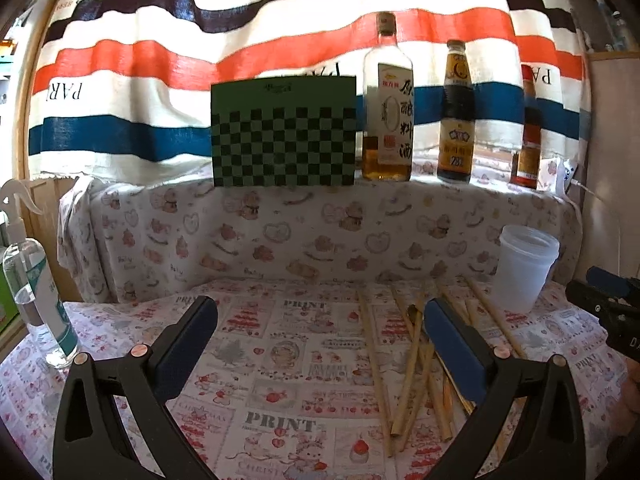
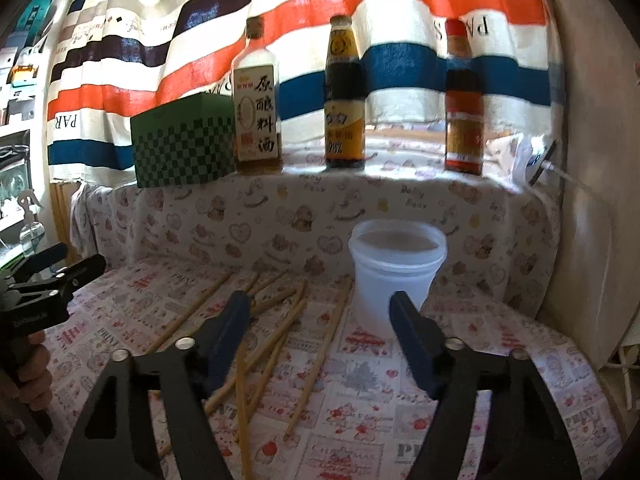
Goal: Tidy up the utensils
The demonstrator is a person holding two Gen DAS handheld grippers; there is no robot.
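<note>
The job looks hardly begun: the chopsticks (image 2: 280, 332) lie loose on the cloth (image 2: 360, 412) at about 8 o'clock from the empty cup (image 2: 396, 276), and the left gripper (image 1: 320, 344) and right gripper (image 2: 320, 332) are open, holding nothing.

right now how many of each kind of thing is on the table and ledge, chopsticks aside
sauce bottles: 3
spray bottle: 1
cup: 1
checked box: 1
total: 6
The chopsticks lie crossed in a loose pile, too tangled to count surely.
</note>
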